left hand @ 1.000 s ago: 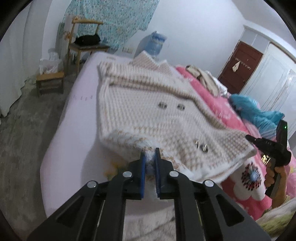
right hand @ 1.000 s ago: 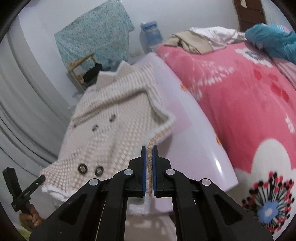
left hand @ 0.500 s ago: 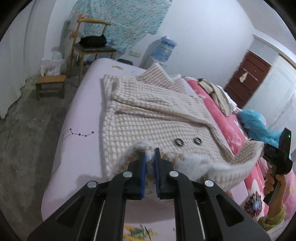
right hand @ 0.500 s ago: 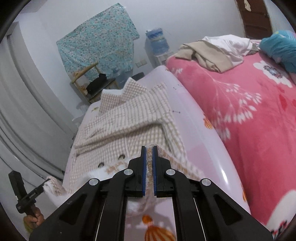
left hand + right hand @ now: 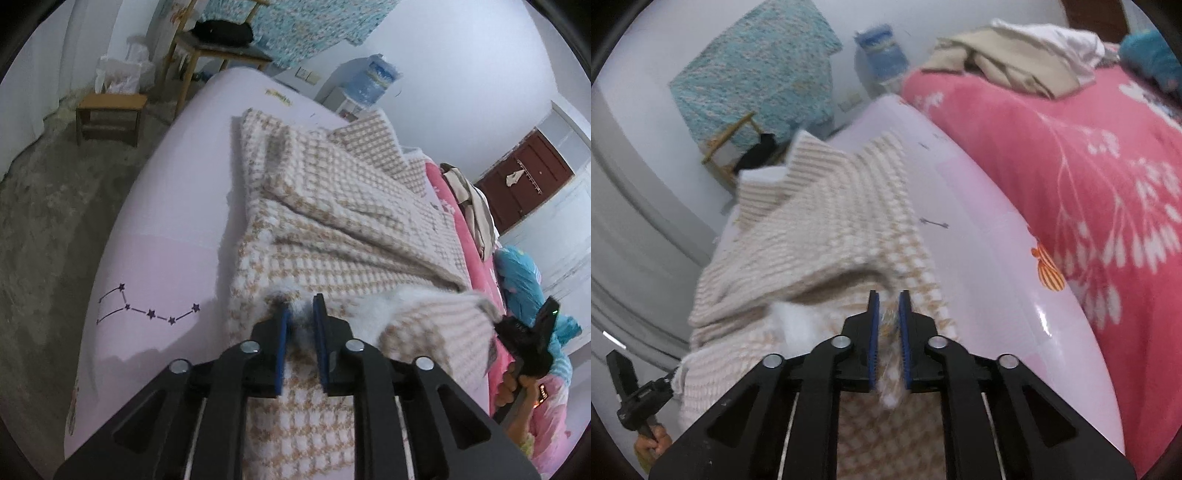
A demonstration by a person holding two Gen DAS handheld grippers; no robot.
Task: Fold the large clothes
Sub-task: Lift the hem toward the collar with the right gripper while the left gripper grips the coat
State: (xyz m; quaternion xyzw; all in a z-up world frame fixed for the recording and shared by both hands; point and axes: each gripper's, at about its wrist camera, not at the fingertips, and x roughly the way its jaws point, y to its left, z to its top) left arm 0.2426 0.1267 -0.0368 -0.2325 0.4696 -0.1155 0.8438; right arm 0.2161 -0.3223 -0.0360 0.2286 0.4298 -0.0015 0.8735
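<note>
Right now the checked beige-and-white coat (image 5: pixel 343 221) lies on the lilac bed sheet (image 5: pixel 177 221), with its near hem doubled over onto its own body, and everything else is placed from that coat. At the coat's near hem, on its left side, the left gripper (image 5: pixel 300 325) has its fingers (image 5: pixel 281 343) at a narrow gap that is opening; fluffy white lining and checked fabric sit between the blue pads, though the pads look just off the cloth. At the hem's right side, the right gripper (image 5: pixel 886 325) shows the same: its fingers (image 5: pixel 873 332) are narrowly apart and opening, with a blurred strip of checked hem hanging between them, loosely rather than pinched. In the left wrist view the right gripper (image 5: pixel 528 332) shows at the coat's right edge, held in a hand (image 5: pixel 513 391); in the right wrist view the left gripper (image 5: pixel 635 395) shows at the coat's left edge, also in a hand (image 5: pixel 652 443). Right of the coat lies a pink flowered blanket (image 5: pixel 1071 166), carrying a pile of beige and white clothes (image 5: pixel 1015 55). Beyond the coat's collar stand a water dispenser bottle (image 5: pixel 373 79) and a wooden chair (image 5: pixel 218 48) with a black item on it, under a turquoise patterned cloth (image 5: pixel 757 66) on the wall. A small wooden stool (image 5: pixel 109 114) stands on the floor to the coat's far left.
</note>
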